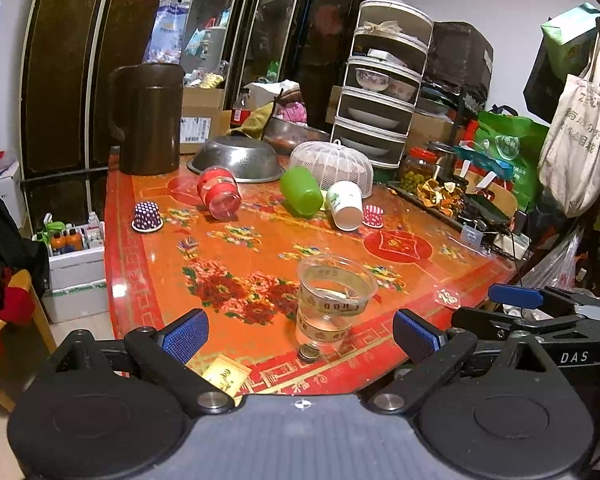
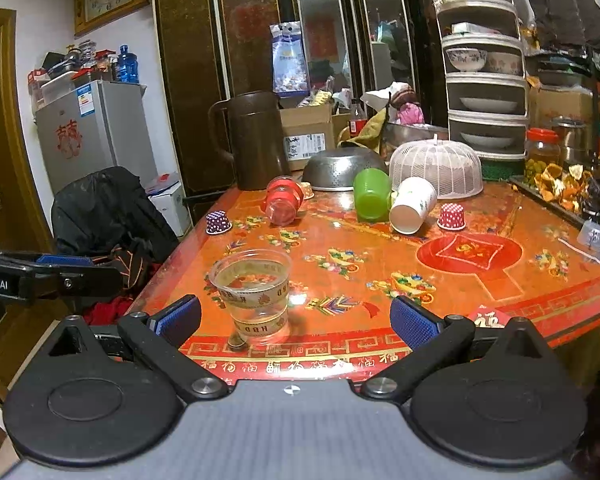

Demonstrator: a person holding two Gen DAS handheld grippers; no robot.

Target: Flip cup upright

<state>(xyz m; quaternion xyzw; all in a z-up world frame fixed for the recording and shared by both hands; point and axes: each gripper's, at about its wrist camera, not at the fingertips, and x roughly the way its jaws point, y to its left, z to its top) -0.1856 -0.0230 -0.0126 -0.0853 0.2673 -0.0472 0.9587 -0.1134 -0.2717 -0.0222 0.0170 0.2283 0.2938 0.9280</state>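
Observation:
A clear plastic cup (image 1: 332, 300) with a patterned band stands upright near the front edge of the orange table (image 1: 400, 216); it also shows in the right wrist view (image 2: 256, 292). Farther back a red cup (image 1: 219, 193), a green cup (image 1: 301, 191) and a white paper cup (image 1: 346, 205) lie on their sides. My left gripper (image 1: 300, 334) is open, just short of the clear cup, empty. My right gripper (image 2: 296, 316) is open, empty, with the clear cup ahead near its left finger.
A brown jug (image 1: 148, 120), a steel colander (image 1: 236, 158) and a white mesh food cover (image 1: 332, 164) stand at the back. Small purple (image 1: 147, 217) and red (image 1: 373, 216) dotted cups sit upside down. A coin (image 1: 309, 353) lies at the clear cup's foot. A tiered dish rack (image 1: 384, 80) stands back right.

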